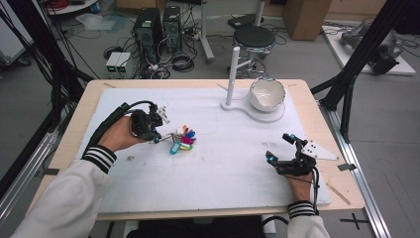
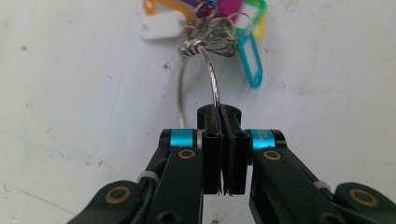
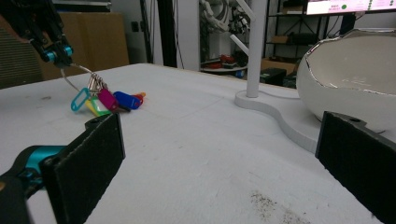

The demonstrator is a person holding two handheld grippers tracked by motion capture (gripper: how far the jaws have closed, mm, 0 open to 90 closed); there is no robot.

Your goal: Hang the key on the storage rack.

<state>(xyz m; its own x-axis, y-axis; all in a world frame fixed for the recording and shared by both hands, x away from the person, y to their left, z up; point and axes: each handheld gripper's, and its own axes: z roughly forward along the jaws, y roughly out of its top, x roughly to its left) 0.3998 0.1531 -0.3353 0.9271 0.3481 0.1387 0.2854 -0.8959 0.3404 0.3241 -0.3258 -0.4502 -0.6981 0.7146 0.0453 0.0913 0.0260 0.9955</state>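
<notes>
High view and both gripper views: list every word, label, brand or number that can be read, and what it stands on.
No text can be read.
Key tags: their label windows show no writing.
Monitor behind the table: a bright strip with coloured dots, too blurred to read.
Computer towers: no legible brand.

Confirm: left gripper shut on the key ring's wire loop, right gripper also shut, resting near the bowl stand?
Not quite. The right gripper is open; the right gripper view shows its jaws wide apart with nothing between. The left gripper is indeed shut on the key ring, and the bowl stand is nearby.
</notes>
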